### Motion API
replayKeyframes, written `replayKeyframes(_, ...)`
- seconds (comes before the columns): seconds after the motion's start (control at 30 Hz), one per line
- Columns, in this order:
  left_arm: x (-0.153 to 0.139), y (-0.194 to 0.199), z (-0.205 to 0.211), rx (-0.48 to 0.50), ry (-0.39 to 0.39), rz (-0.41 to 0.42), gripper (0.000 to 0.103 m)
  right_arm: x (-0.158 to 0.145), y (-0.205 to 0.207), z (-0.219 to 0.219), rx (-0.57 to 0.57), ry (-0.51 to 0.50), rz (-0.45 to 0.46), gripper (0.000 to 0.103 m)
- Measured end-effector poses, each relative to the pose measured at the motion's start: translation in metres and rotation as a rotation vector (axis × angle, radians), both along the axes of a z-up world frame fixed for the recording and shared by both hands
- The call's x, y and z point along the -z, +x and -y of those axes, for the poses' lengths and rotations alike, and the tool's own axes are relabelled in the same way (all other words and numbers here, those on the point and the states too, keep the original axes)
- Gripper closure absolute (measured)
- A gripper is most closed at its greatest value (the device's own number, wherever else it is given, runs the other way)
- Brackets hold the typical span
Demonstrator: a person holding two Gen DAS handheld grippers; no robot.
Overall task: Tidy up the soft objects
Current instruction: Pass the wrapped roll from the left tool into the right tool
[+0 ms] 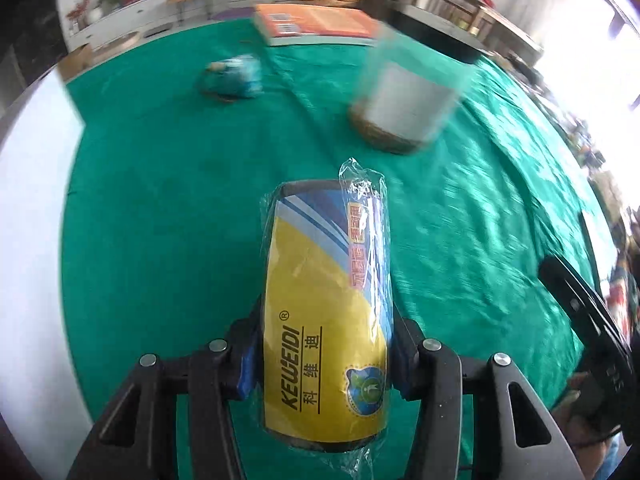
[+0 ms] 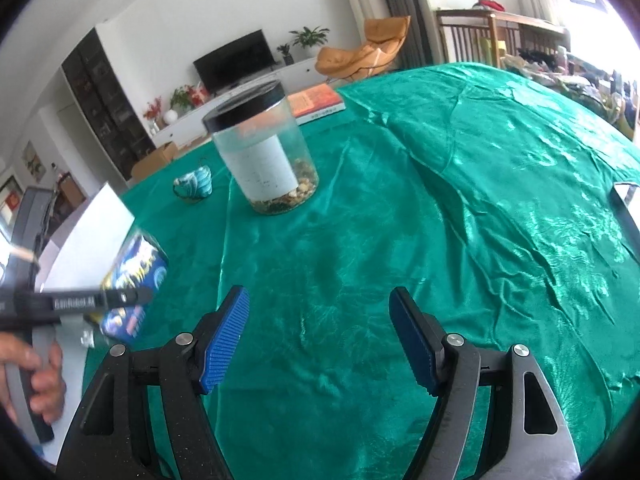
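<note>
My left gripper (image 1: 326,356) is shut on a plastic-wrapped yellow and blue pack (image 1: 326,312) marked KEWEIDI, held above the green tablecloth (image 1: 160,200). The same pack (image 2: 134,280) shows blurred at the left of the right wrist view, with the left gripper's finger across it. A small blue soft object (image 1: 234,78) lies on the cloth farther back; it also shows in the right wrist view (image 2: 195,186). My right gripper (image 2: 318,340) is open and empty over the cloth.
A clear jar (image 2: 264,148) with a black lid, a white label and loose bits at the bottom stands on the cloth; it shows blurred in the left wrist view (image 1: 408,96). An orange book (image 1: 316,26) lies at the far edge. A white surface (image 1: 32,208) borders the cloth's left.
</note>
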State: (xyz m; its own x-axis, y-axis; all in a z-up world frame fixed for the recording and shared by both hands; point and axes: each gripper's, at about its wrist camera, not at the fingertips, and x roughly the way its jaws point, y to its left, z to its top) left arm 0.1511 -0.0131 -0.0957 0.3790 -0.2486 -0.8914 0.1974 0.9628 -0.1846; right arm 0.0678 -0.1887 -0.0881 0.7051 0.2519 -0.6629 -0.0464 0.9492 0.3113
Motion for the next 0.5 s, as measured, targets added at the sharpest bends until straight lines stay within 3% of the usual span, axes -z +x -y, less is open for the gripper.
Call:
replayKeyframes(0.1,-0.01,-0.002,0.057,0.102,-0.135,0.038,0.054,-0.002,-0.003,0.022,0.088,0.05,0.015,0.027)
replayKeyframes(0.17,-0.022,0.005,0.079,0.095,-0.13,0.112,0.045,-0.004,-0.006,0.037,0.149,0.087,0.029,0.03)
replayKeyframes(0.23,-0.023,0.013,0.084,0.084,-0.107,0.132,0.025,-0.007,-0.013,0.057,0.228,0.136,0.062,0.026)
replayKeyframes(0.37,-0.022,0.008,0.048,0.002,-0.097,0.179,0.014,-0.008,-0.019,0.077,0.268,0.226,0.089,0.026)
replayKeyframes(0.5,-0.016,0.003,-0.016,-0.169,-0.044,0.25,0.011,-0.007,-0.007,0.055,0.111,0.255,0.066,0.026)
